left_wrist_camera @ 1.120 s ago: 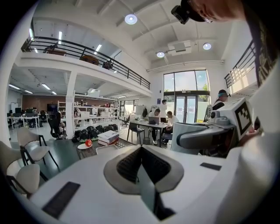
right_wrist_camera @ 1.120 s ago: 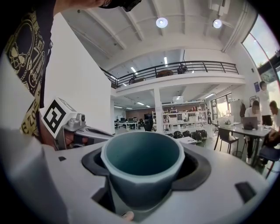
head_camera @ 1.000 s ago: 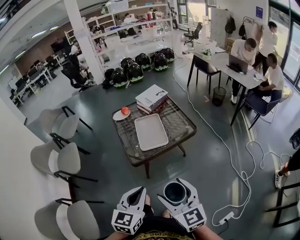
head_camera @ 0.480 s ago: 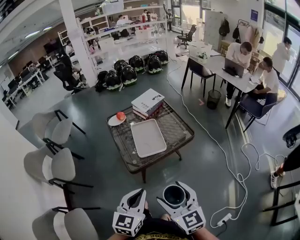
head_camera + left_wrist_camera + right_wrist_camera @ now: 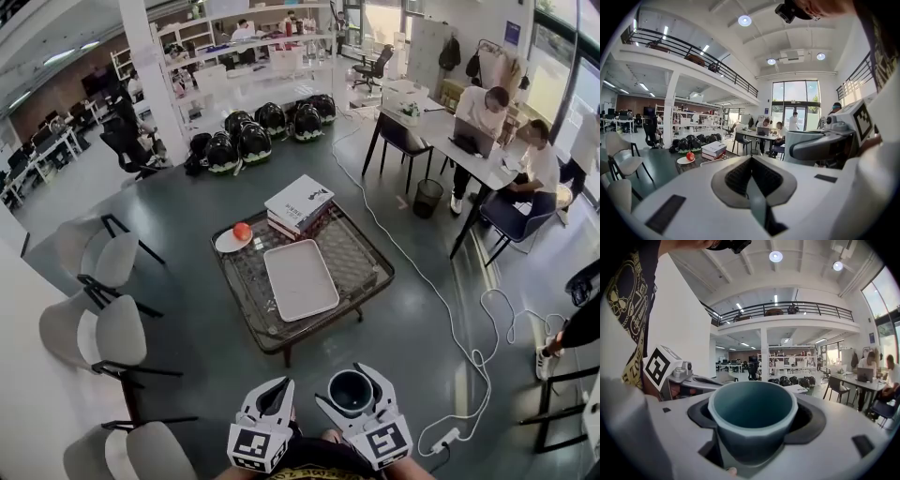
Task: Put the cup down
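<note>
Cup (image 5: 752, 423) upright, mouth up, long axis vertical, gripped by right gripper (image 5: 353, 388); left gripper (image 5: 274, 386) closed, empty.

Head view: high, steeply down, bench (image 5: 361, 251) mid-distance, left claw (image 5: 272, 390) and right claw (image 5: 352, 383) nearest. Both gripper views: low, near-level, tight on own jaws; all share helmets (image 5: 270, 118).

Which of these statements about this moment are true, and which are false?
1. The right gripper holds the cup. True.
2. The left gripper has its jaws wide open. False: they are together, with nothing between them.
3. The white tray on the table is empty. True.
4. The apple lies in the tray. False: it sits on a small plate beside the tray.
</note>
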